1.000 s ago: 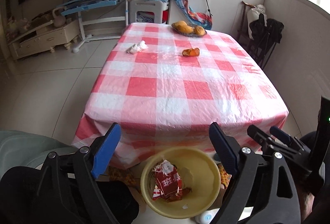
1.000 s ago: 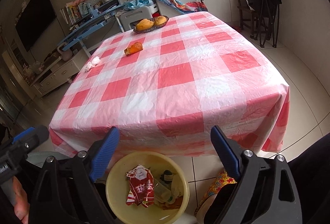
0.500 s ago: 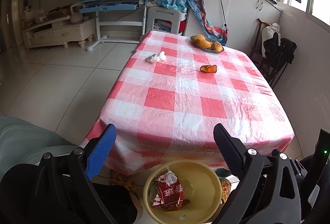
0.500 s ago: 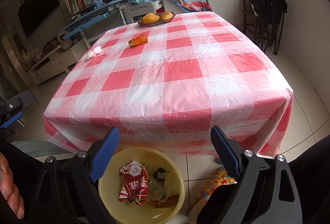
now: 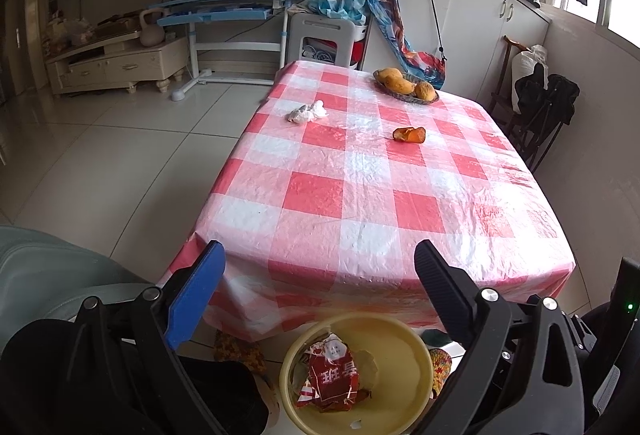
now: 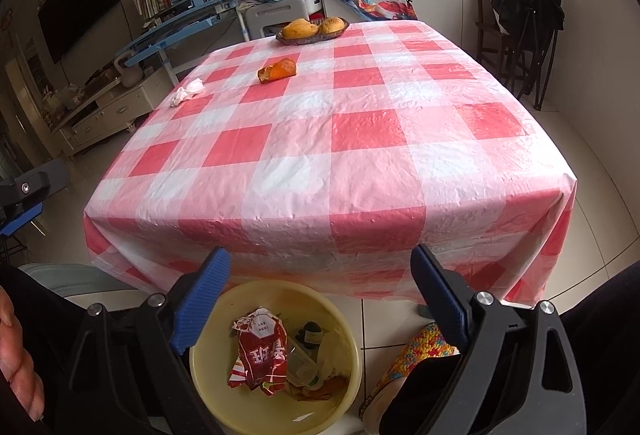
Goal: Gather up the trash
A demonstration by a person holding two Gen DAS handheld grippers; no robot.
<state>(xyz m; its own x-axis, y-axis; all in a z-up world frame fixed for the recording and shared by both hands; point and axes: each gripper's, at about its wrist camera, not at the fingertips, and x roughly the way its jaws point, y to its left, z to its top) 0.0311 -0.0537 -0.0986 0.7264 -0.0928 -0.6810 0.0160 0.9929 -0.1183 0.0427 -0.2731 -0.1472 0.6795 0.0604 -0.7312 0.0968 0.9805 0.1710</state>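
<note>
Your left gripper [image 5: 318, 255] and right gripper [image 6: 320, 259] both gape empty over the yellow basin [image 5: 404, 339] (wrapper [image 5: 332, 375] inside). Ahead, the checked tabletop [image 5: 360, 203] carries orange peel [image 5: 409, 134], crumpled tissue [image 5: 307, 111], fruit basket [image 5: 405, 85].

Both my grippers point down and forward from the near edge of the table, held short of it. My left gripper [image 5: 320, 267] has its jaws spread wide after opening a little further, with nothing between its fingers [image 5: 196, 295]. My right gripper [image 6: 320, 267] also stands wide open and empty. At the left edge of the right wrist view, part of my bare left hand [image 6: 16, 363] shows.
</note>
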